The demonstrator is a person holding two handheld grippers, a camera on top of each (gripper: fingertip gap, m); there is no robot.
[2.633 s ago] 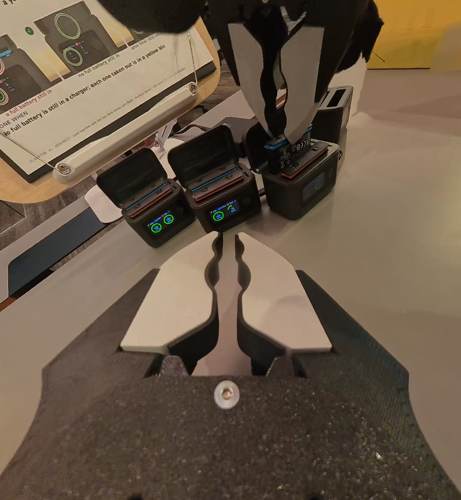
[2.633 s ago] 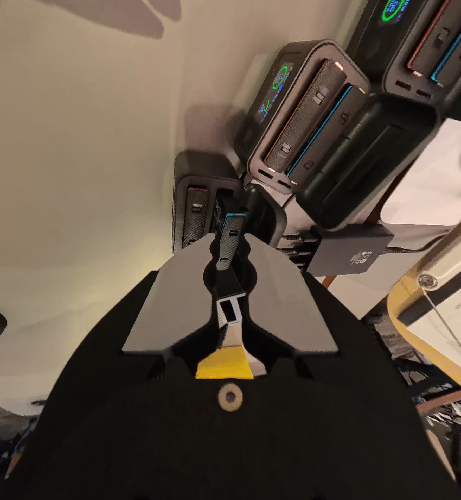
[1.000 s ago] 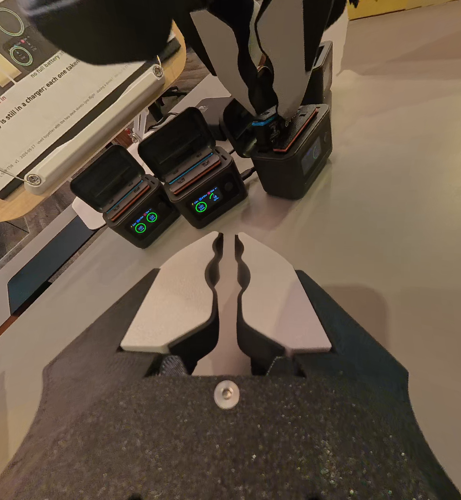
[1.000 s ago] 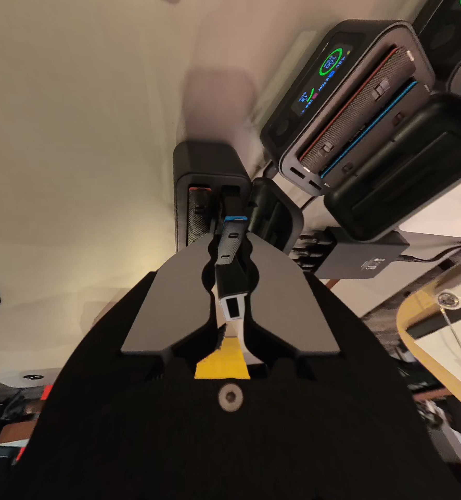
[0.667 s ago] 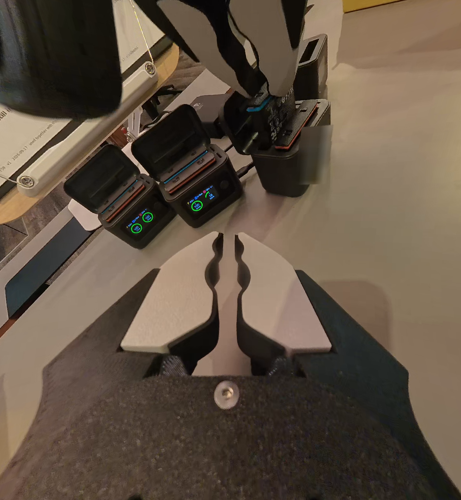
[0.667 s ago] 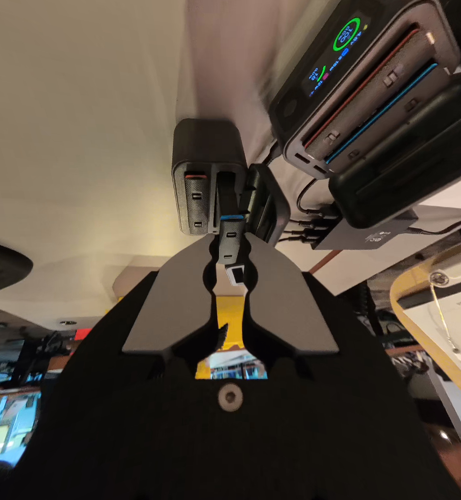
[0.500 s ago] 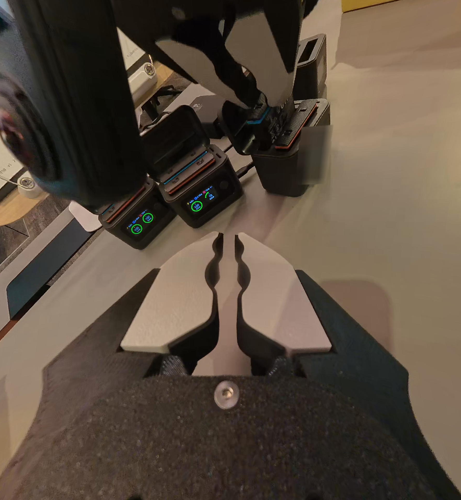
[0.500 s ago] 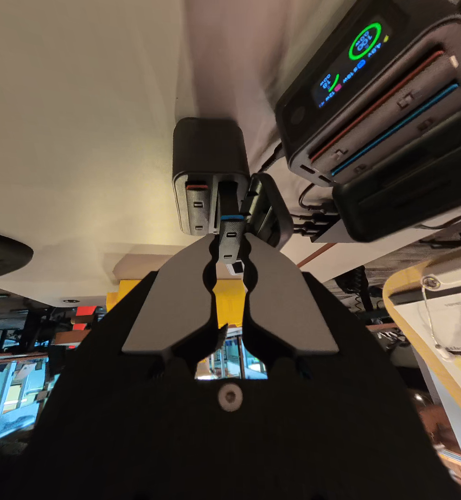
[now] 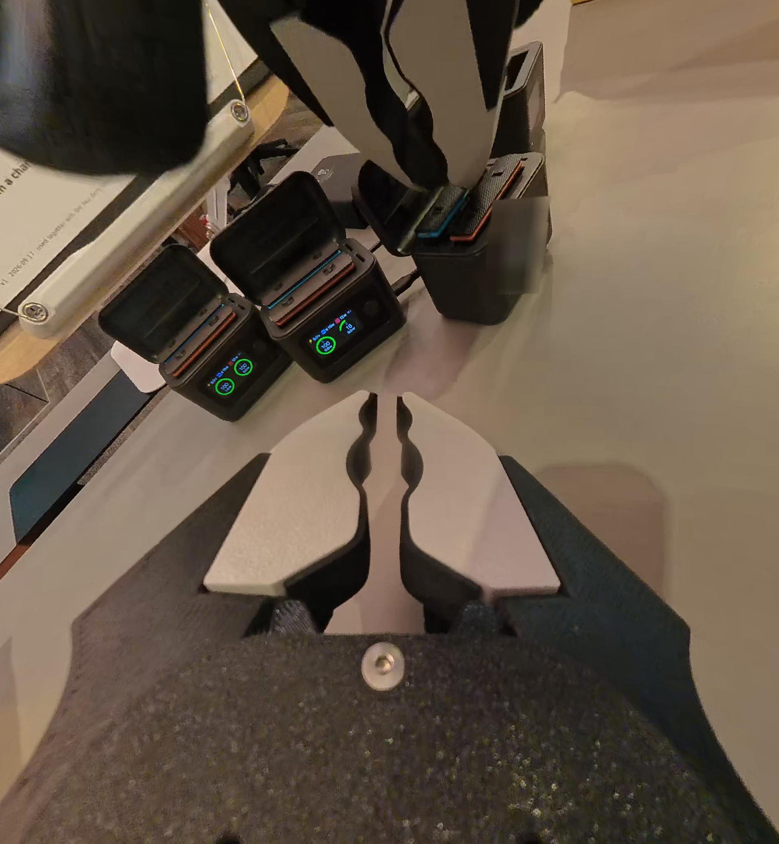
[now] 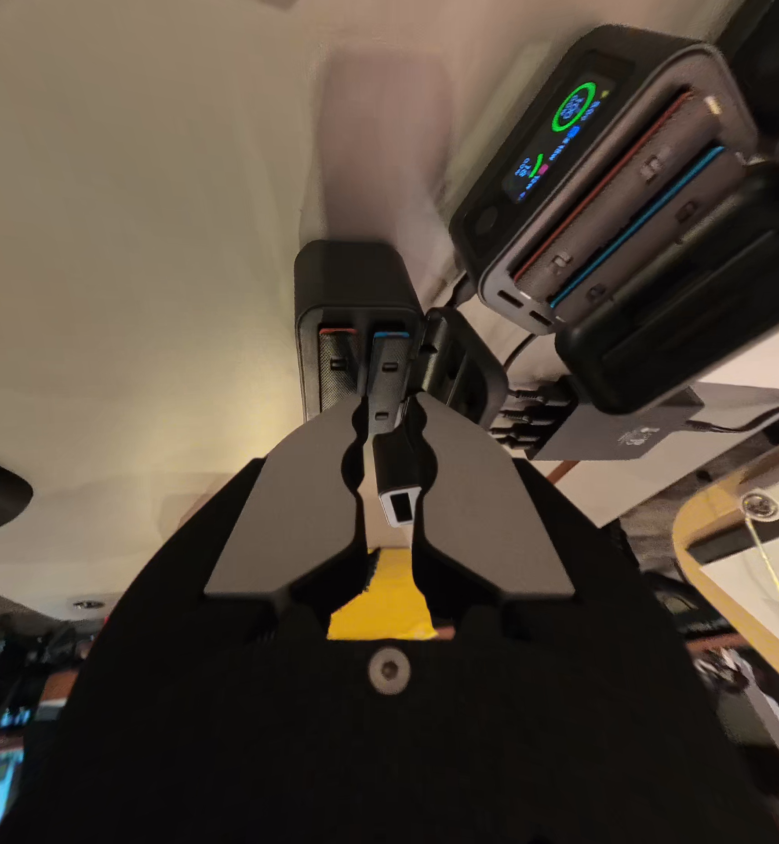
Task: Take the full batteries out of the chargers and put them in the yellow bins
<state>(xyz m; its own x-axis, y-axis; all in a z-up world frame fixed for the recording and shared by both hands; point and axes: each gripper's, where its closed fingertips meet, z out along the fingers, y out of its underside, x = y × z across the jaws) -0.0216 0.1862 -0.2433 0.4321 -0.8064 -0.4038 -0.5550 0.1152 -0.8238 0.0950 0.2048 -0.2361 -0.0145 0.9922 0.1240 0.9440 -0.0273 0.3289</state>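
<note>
Three black chargers stand in a row on the pale table. The right charger (image 9: 470,274) (image 10: 355,283) holds a red-edged battery (image 10: 335,361) and a blue-edged battery (image 9: 442,212) (image 10: 385,370). My right gripper (image 10: 387,404) comes down from above in the left wrist view (image 9: 447,180) and is shut on the blue-edged battery, which sits tilted in its slot, about level with the red-edged one. The middle charger (image 9: 333,319) (image 10: 607,182) and the left charger (image 9: 223,361) have open lids and lit screens. My left gripper (image 9: 385,398) hovers low before them, nearly closed and empty.
A yellow bin (image 10: 378,593) shows through the right gripper's gap. A grey power hub (image 10: 607,434) with cables lies behind the chargers. An empty black charger (image 9: 522,77) stands behind the right one. A wooden board with a clipped sheet (image 9: 81,219) leans at the left. The gap from one gripper's tips to the other's is roughly 12 cm.
The blue-edged battery stood partly out of the right charger and now sits lower, level with the red-edged one. The right gripper has tilted over it. The left gripper has barely moved.
</note>
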